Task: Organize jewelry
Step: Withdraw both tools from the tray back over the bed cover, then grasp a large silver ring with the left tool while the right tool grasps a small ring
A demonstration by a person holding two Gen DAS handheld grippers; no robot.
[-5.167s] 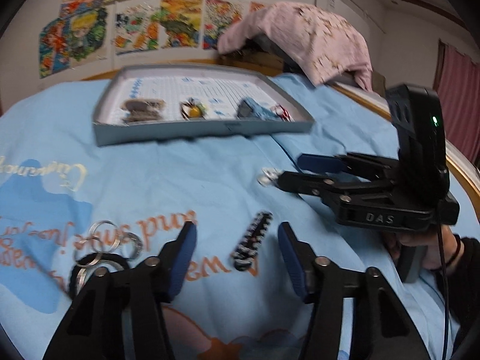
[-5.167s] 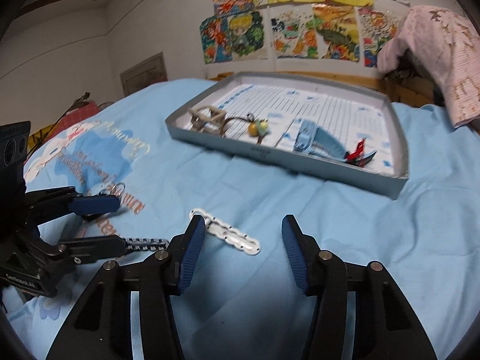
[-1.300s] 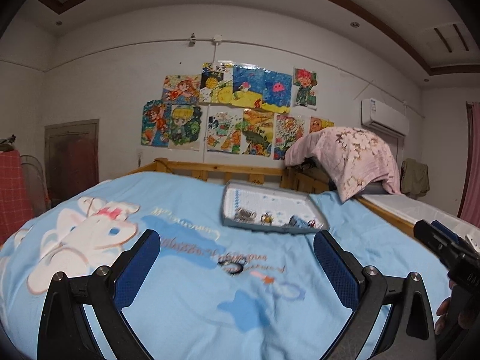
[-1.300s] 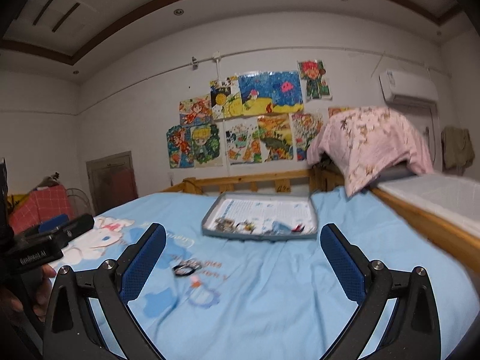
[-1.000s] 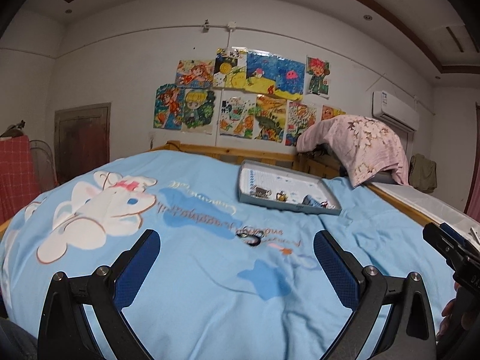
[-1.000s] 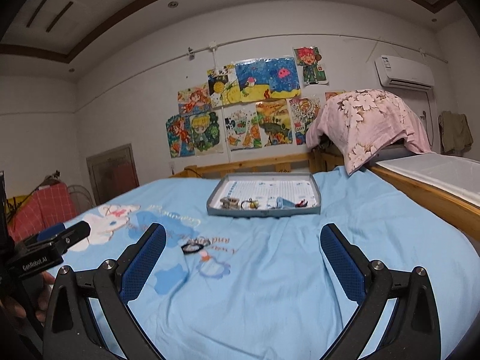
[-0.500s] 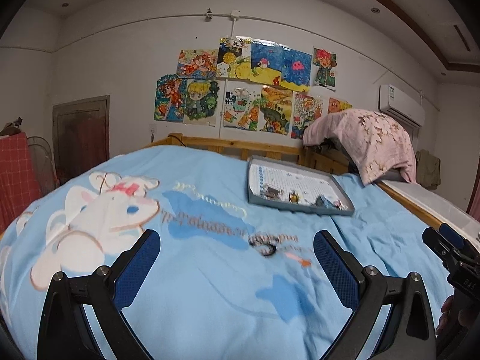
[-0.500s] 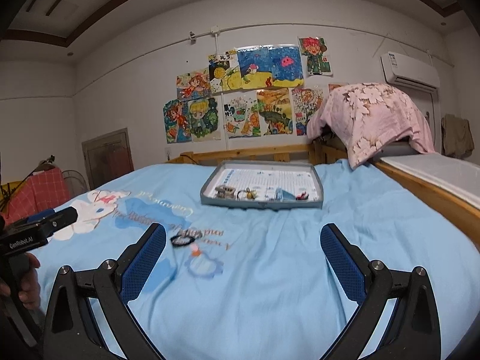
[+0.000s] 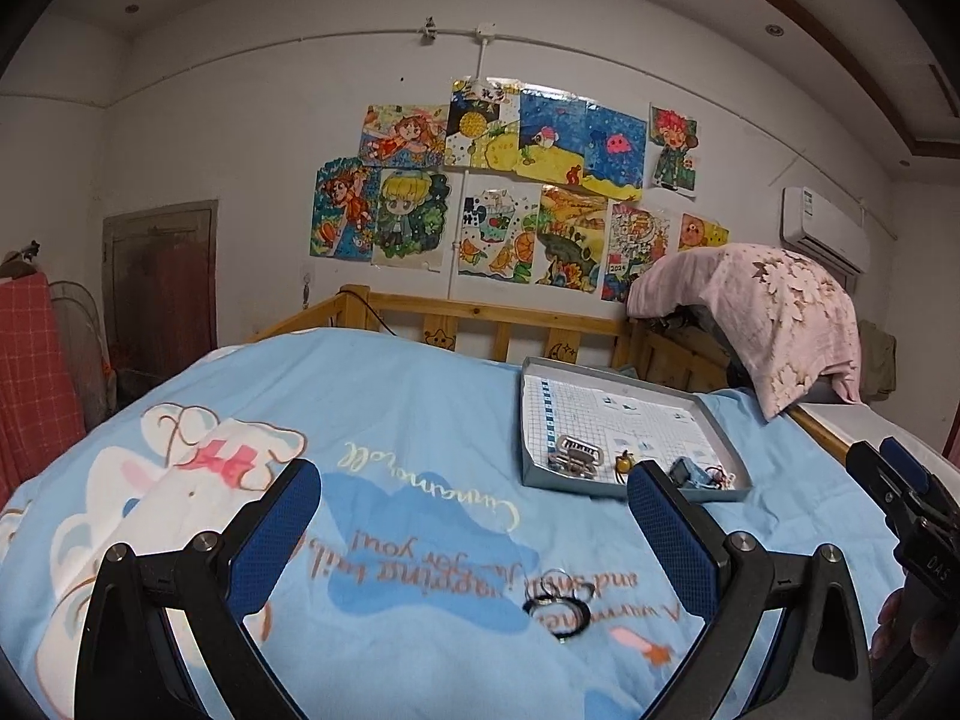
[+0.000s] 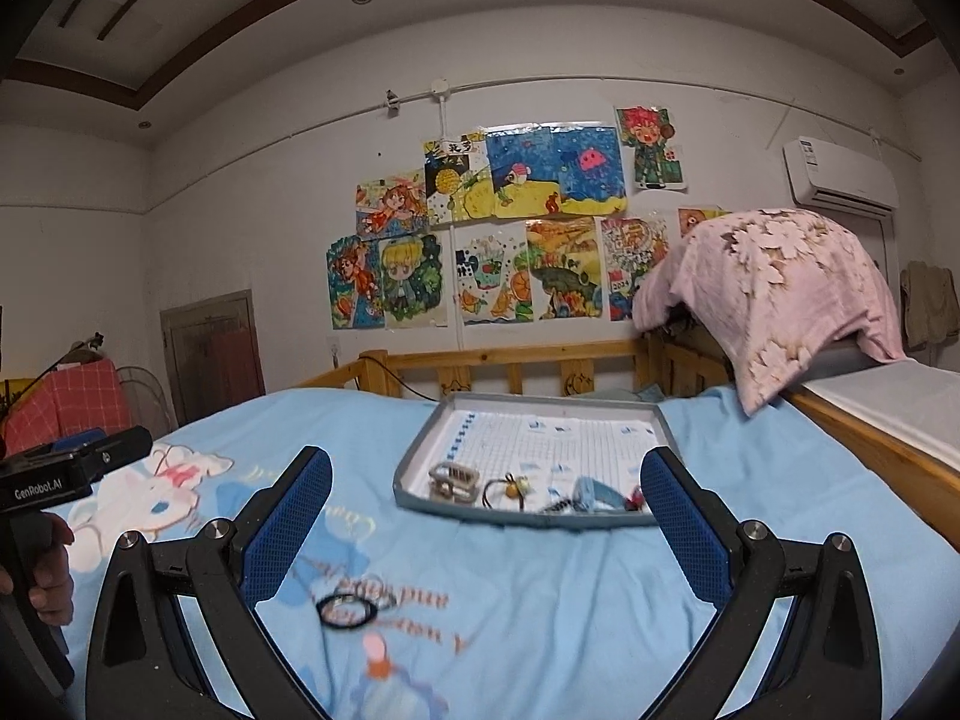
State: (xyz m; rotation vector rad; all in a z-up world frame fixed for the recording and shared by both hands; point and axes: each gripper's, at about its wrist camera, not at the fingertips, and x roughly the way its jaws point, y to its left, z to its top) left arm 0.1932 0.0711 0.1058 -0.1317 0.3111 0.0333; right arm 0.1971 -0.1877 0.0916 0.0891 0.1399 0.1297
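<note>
Hovering above the blue cartoon-printed bedspread (image 9: 420,420), the left gripper (image 9: 474,516) is gaping wide with nothing between its blue, mesh-textured pads (image 9: 273,534). The right gripper (image 10: 486,510) is spread just as wide and is likewise carrying nothing.

Looking from the left wrist, the grey shallow tray (image 9: 729,438) is sitting ahead and to the right, its far corner reaching toward the wooden bed rail (image 9: 480,315); this view alone is showing the front of the right gripper's black body at the right edge. Looking from the right wrist, the tray (image 10: 414,459) is lying almost straight ahead, and this view alone is showing the person's left hand (image 10: 45,576) wrapping the other tool's handle at the left edge.

Inside the tray, on its gridded paper lining, a silvery chain-link piece (image 9: 573,456) is resting near the front left, a small yellow-beaded piece (image 9: 624,462) is lying beside it, and a pale blue item (image 10: 594,495) is sitting toward the front right, partly hidden by a finger in both views.

Outside the tray, a black loop with thin metal rings (image 9: 561,600) is lying on the printed lettering, closer to both tools than the tray is, below the gap between the left gripper's fingers and near the right gripper's left finger (image 10: 351,606).
</note>
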